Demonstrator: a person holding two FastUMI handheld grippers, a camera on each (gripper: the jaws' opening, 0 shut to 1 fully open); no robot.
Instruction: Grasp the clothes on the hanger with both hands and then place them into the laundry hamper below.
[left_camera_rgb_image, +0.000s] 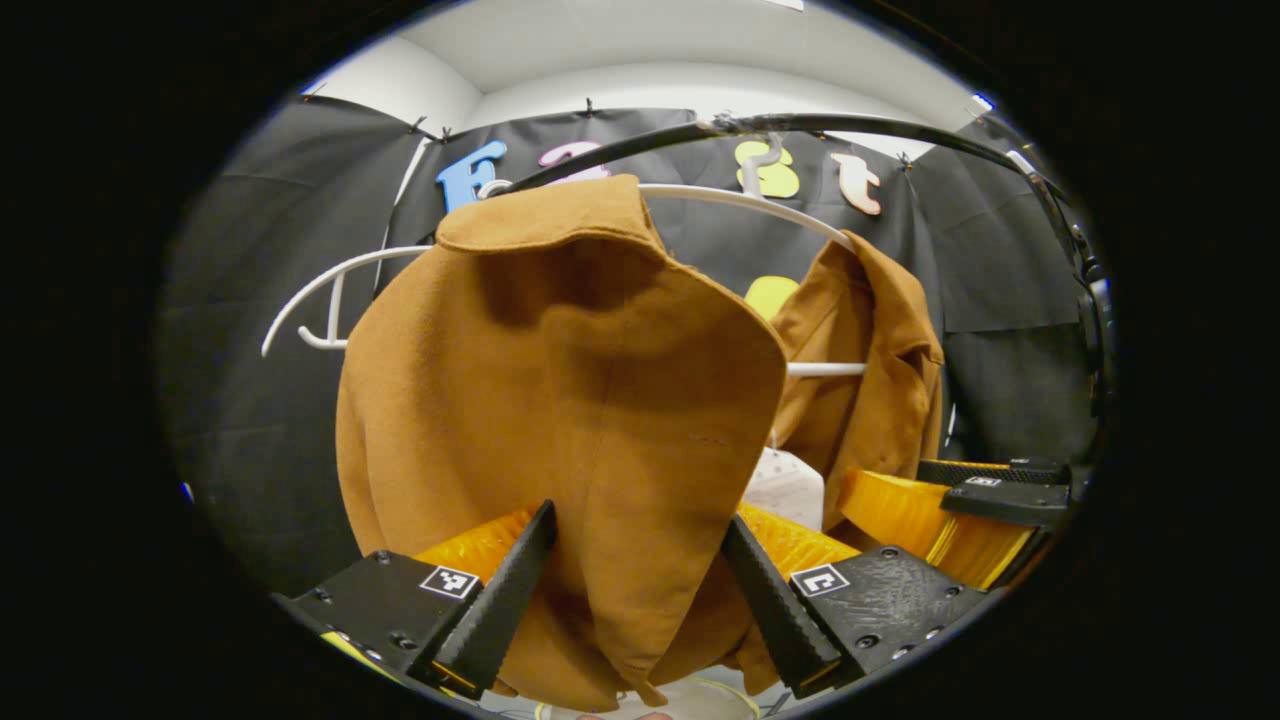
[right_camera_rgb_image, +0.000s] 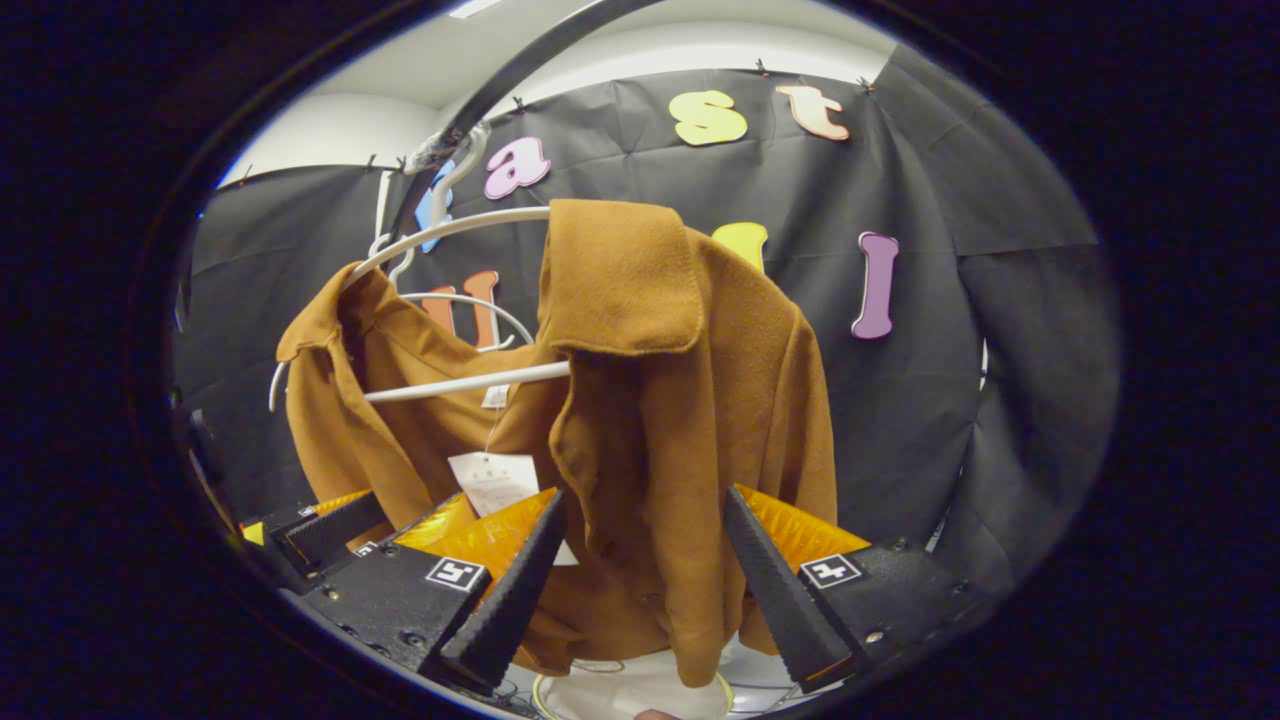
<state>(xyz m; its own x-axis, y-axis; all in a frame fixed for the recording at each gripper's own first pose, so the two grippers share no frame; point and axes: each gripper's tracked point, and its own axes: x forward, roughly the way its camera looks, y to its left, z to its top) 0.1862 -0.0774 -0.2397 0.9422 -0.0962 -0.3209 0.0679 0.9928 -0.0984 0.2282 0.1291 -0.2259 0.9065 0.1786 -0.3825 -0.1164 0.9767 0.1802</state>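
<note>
Black cloth wall behind, white ceiling above; a dark rail (left_camera_rgb_image: 850, 125) arcs across at 12 o'clock. From it hangs a white hanger (left_camera_rgb_image: 760, 205) carrying the brown coat (left_camera_rgb_image: 560, 400), collar folded over the top, one shoulder toward each gripper. A paper tag (right_camera_rgb_image: 495, 480) dangles inside the coat near centre. Left gripper (left_camera_rgb_image: 640, 580): fingers spread wide, coat panel hanging between them, not pinched. Right gripper (right_camera_rgb_image: 645, 585): likewise spread, front edge of the coat between the fingers, no clamp yet. Pale round rim at 6 o'clock, probably the laundry hamper (right_camera_rgb_image: 560, 700), though mostly hidden by fabric. Judgement: the cloth looks thick, felt-like, soft but fairly heavy; it should not slip much. Best hold seems a full fold of each shoulder panel, high enough to lift the collar clear of the hanger.
</note>
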